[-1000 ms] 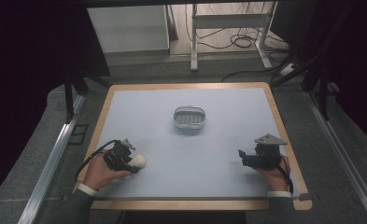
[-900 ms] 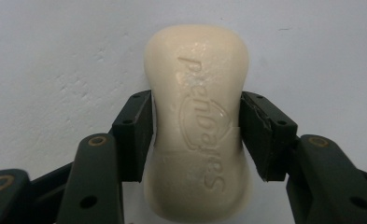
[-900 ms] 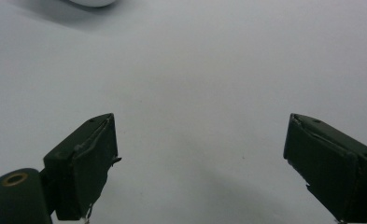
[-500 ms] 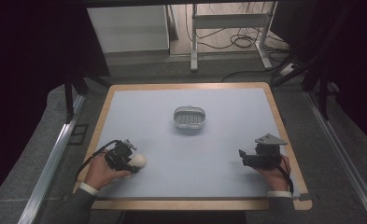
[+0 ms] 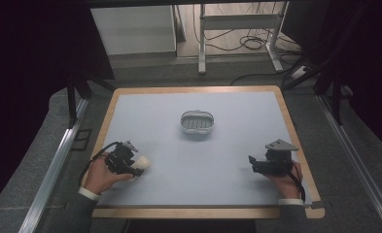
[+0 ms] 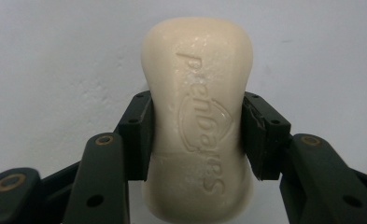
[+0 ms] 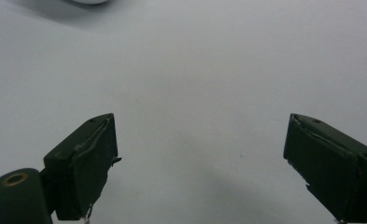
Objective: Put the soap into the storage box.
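1. Left gripper: lower left of the high view, low over the mat, held in the person's left hand.
2. Its jaws are clamped on a cream soap bar. In the left gripper view both pads press the bar's narrow waist, one on each side. The jaws have just been closing, with the bar between them.
3. Soap: fills the centre of the left gripper view, long axis running from bottom to top of the frame, embossed lettering facing the camera. In the high view it shows as a pale lump at the gripper's tip, lower left of the mat.
4. Right gripper: lower right of the high view, held in the right hand, grey plate on top.
5. Its jaws stand wide apart in the right gripper view, with bare mat between them.
6. Soap dish: grey, oval, upper centre of the mat, well apart from both grippers.
7. Mat: pale blue, on a wood-edged table.
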